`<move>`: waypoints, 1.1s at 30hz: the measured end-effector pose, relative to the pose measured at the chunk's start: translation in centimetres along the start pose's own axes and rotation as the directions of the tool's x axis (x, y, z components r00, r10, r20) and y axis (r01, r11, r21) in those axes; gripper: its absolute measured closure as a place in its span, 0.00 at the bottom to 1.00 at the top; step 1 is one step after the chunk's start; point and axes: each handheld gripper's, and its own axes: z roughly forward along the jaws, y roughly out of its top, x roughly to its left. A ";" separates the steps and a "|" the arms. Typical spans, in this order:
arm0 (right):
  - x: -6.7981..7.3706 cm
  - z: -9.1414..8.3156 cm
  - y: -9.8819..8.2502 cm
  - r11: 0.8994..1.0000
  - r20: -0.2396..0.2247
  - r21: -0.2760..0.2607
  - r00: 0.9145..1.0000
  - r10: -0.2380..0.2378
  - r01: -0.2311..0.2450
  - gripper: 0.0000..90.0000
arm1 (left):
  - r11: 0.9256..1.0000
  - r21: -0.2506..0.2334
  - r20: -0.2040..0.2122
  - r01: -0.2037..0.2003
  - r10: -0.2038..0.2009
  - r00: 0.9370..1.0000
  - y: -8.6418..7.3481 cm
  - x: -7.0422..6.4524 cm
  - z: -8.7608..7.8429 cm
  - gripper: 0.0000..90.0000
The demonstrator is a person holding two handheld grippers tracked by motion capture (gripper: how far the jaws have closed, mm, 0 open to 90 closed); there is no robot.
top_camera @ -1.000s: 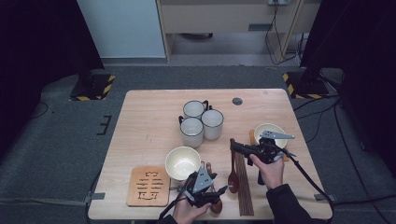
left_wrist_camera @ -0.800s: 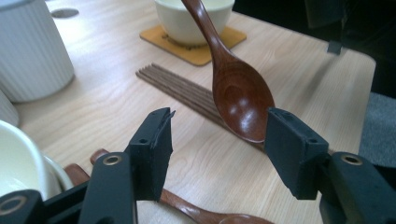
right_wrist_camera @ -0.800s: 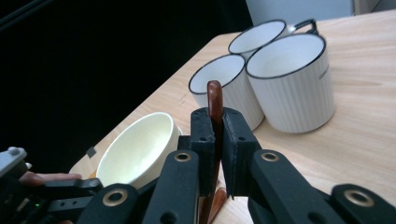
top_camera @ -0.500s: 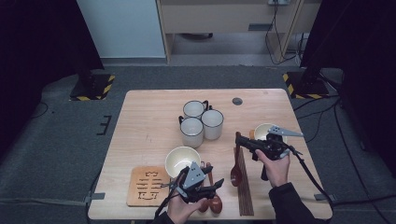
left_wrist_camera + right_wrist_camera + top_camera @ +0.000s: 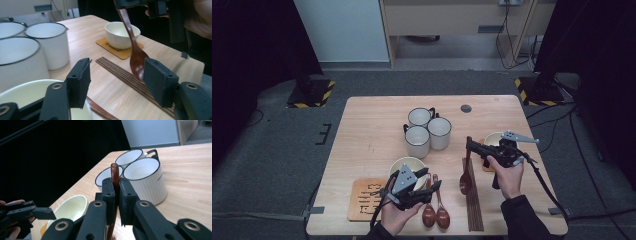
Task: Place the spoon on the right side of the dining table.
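My right gripper point(image 5: 472, 146) is shut on the handle of a brown wooden spoon point(image 5: 466, 175), which hangs bowl-down over the chopsticks point(image 5: 473, 202). The right gripper view shows the pads point(image 5: 108, 192) pressed on the spoon handle point(image 5: 115, 173). My left gripper point(image 5: 428, 181) stands open at the near rim of a cream bowl point(image 5: 408, 165). Its jaws have just been opening a little and nothing is between them. In the left gripper view the held spoon point(image 5: 136, 61) hangs beyond my left gripper point(image 5: 117, 80). Two more spoons point(image 5: 435, 212) lie on the table right of the left hand.
Three white mugs point(image 5: 428, 131) cluster at mid-table. A second cream bowl point(image 5: 493, 139) sits on a coaster point(image 5: 117, 51) behind the right gripper. A carved wooden coaster point(image 5: 362, 199) lies near the front edge, left of the left hand. A small dark disc point(image 5: 466, 108) lies at the back.
The left gripper has risen and shifted left, from beside the two lying spoons to the cream bowl's rim. The right gripper holds its spoon about where it was.
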 end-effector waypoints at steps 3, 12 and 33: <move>0.0 0.0 0.4 1.000 0.005 -0.015 1.000 0.000 0.000 0.94 | 1.000 -0.012 -0.022 0.008 -0.008 1.000 0.2 0.7 -0.5 0.42; -0.4 -0.3 1.5 0.999 0.031 -0.048 0.999 -0.009 0.010 0.94 | 0.997 -0.060 -0.100 0.039 -0.045 0.994 0.8 3.2 -2.5 0.39; -1.7 0.2 2.8 0.996 0.086 -0.085 0.996 0.002 0.005 0.94 | 0.994 -0.068 -0.279 0.084 -0.100 0.955 -0.5 8.6 -5.4 0.36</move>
